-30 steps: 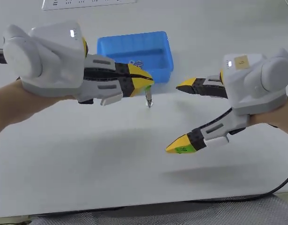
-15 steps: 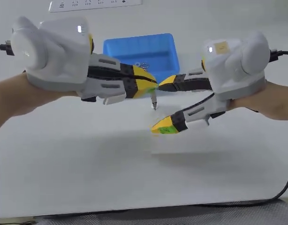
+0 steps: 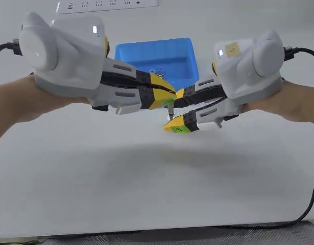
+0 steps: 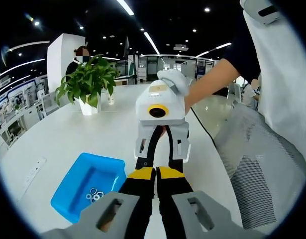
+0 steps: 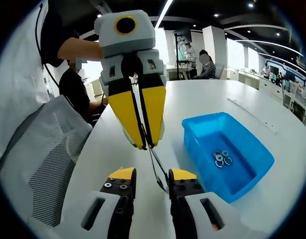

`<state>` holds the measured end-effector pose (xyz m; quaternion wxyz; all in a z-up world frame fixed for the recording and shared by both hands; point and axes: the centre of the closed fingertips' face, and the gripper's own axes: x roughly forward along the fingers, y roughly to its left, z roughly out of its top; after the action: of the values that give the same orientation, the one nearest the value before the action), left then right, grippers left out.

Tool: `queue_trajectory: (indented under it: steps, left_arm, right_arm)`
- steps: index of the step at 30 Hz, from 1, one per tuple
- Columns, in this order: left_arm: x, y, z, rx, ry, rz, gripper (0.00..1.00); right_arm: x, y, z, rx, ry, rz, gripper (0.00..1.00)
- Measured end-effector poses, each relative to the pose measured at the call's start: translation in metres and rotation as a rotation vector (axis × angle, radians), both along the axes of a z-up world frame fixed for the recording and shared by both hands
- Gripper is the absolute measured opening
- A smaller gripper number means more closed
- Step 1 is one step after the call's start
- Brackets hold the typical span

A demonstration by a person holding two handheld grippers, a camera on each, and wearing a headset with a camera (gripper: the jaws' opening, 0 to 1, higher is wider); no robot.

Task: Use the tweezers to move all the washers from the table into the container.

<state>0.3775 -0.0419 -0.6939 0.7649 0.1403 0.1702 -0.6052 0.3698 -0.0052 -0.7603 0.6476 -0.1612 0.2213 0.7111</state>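
Observation:
My left gripper (image 3: 168,95) is shut on thin metal tweezers (image 3: 170,112), whose tip points down toward the white table (image 3: 146,178). My right gripper (image 3: 176,111) faces it from the right, open, one jaw above and one below the tweezers. In the right gripper view the tweezers (image 5: 156,169) hang from the left gripper (image 5: 145,144) and pass between my right gripper's (image 5: 153,175) jaws, close to its right jaw. Behind both stands the blue container (image 3: 185,71) with several washers (image 3: 158,72) in it. The left gripper view has the container (image 4: 73,191) and washers (image 4: 94,194) at lower left.
A white power strip (image 3: 108,4) lies at the table's far edge. A black cable (image 3: 310,201) runs along the front right corner. The table's front edge (image 3: 157,229) is near. A potted plant (image 4: 88,82) stands farther down the table, and a mesh chair (image 5: 48,149) is beside it.
My right gripper has come in leftward until its jaws straddle the tweezers, with the gap between the jaws narrower. The left gripper still holds the tweezers at about the same spot.

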Motion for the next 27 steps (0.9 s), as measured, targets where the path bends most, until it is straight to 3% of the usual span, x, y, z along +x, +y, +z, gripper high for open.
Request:
queue_trajectory:
  steps: [8,10,12,17,20,21,27]
  left_arm:
    - [0.002,-0.001,0.001,0.003,0.003,0.008,0.04]
    - [0.002,-0.002,0.001,0.005,0.003,0.007,0.04]
    - [0.003,-0.003,0.001,0.005,0.003,0.009,0.04]
    - [0.003,-0.004,0.001,0.001,0.008,0.009,0.04]
    - [0.005,-0.004,0.001,0.002,0.006,0.015,0.04]
    - [0.006,-0.004,0.001,0.002,0.011,0.024,0.05]
    - [0.004,-0.006,0.002,-0.003,0.020,0.036,0.05]
  right_arm:
    - [0.004,-0.002,-0.011,-0.039,-0.031,0.033,0.23]
    - [0.011,-0.001,-0.011,-0.027,-0.063,0.016,0.16]
    - [0.015,-0.001,-0.012,-0.013,-0.044,0.006,0.12]
    - [0.014,-0.001,-0.011,-0.009,-0.053,0.013,0.12]
    - [0.014,-0.001,-0.011,0.000,-0.093,0.019,0.10]
    - [0.015,-0.001,-0.012,-0.006,-0.144,0.035,0.10]
    - [0.014,-0.001,-0.011,-0.006,-0.160,0.027,0.09]
